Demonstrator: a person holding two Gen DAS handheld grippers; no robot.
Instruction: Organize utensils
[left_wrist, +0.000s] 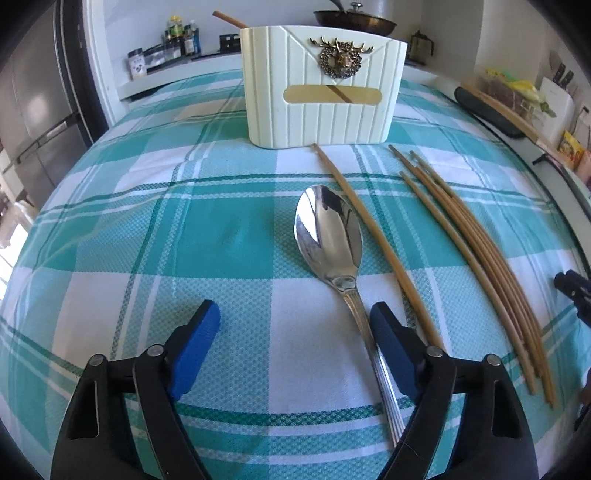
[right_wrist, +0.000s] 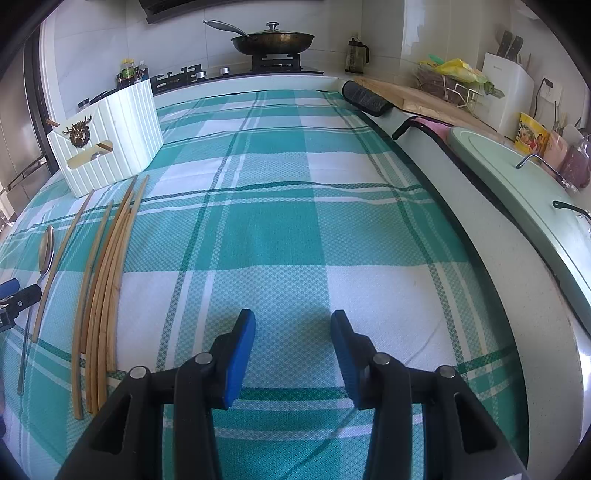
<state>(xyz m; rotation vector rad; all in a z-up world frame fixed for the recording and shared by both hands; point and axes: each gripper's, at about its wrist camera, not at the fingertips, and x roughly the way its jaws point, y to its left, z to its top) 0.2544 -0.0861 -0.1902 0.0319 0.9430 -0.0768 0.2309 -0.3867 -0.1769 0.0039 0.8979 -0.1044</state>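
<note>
Spoon (left_wrist: 327, 236) lies on the tabletop (left_wrist: 147, 229) ahead of the spread, empty left tongs (left_wrist: 295, 325), its handle touching their right finger. Polished steel looks stiff and slippery, so grip the ridged handle. Right tongs (right_wrist: 292, 328) hang open, holding nothing.

The spoon (left_wrist: 328, 236) is polished metal, mirror-bright, its handle ribbed. At its three o'clock lie matt, pale wooden chopsticks (left_wrist: 476, 258). Woven check cloth (left_wrist: 221, 236) looks coarse; the ribbed holder (left_wrist: 321, 85) at twelve o'clock, smooth plastic.
</note>
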